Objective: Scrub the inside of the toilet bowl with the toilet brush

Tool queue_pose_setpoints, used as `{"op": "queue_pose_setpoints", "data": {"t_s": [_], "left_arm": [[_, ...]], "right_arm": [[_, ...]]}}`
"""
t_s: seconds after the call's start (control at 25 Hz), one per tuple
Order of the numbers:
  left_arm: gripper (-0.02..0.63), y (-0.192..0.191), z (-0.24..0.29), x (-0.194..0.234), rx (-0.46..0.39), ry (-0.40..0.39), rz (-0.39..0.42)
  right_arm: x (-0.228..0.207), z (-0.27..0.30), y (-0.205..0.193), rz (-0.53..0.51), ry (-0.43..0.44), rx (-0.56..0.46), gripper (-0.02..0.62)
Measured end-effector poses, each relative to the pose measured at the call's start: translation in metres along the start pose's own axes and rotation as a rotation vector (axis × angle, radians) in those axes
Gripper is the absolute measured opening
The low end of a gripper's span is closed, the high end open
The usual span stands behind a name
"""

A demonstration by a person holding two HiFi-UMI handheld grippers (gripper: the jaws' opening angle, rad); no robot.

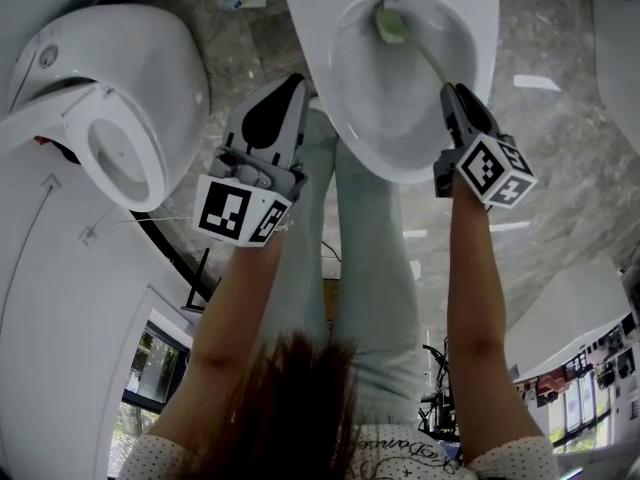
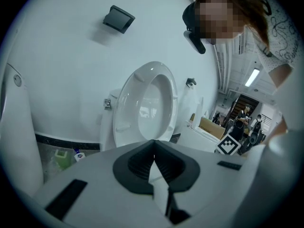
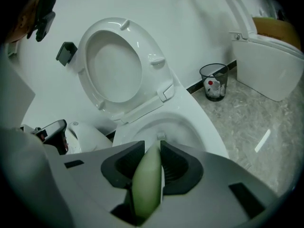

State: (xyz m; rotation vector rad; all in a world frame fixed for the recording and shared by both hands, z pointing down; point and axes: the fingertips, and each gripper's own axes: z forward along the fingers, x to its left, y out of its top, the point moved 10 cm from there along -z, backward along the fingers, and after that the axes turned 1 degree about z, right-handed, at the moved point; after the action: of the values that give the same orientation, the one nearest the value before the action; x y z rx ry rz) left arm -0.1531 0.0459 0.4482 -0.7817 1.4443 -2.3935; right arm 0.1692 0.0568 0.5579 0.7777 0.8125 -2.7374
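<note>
My toilet brush [image 1: 418, 53] lies on a slant across the toilet bowl [image 1: 345, 108]. Its long axis runs from the bowl's near right rim, where I hold it, away and to the left into the bowl. The green brush head [image 1: 389, 24] points at the back of the bowl and sits against the inner wall high up at the rear, a little left of the bowl's middle. The pale green handle [image 3: 147, 184] comes back out over the right rim.

My right gripper [image 1: 452, 92] hangs over that near right rim, its jaws narrowed to the width of the handle and clamped on it from both sides. In the right gripper view the handle fills the gap between the dark pads and the brush head [image 3: 161, 137] just shows beyond the jaw tips, down inside the toilet bowl [image 3: 190, 125]. The seat [image 3: 114, 70] stands raised behind the bowl.

My left gripper [image 1: 293, 83] is just outside the bowl's near left rim and apart from it. In the left gripper view the left gripper [image 2: 153, 150] has its tips pressed together, with nothing between them.

A mesh bin [image 3: 214, 82] stands on the floor to the right of the bowl, and a second toilet [image 1: 120, 138] stands well to the bowl's left.
</note>
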Motion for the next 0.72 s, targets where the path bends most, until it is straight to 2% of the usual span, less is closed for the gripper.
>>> {"op": "queue_pose_setpoints", "data": {"t_s": [0.2,0.72], "left_arm": [[0.003,-0.002,0.0,-0.003,0.008,-0.008,-0.004],[0.002,0.001,0.01,-0.002,0.023,-0.031,-0.002]], "right_arm": [[0.0,0.008,-0.007,0.078,0.03,0.028,0.115],[0.0,0.011,-0.005,0.101,0.062,0.076,0.115]]}}
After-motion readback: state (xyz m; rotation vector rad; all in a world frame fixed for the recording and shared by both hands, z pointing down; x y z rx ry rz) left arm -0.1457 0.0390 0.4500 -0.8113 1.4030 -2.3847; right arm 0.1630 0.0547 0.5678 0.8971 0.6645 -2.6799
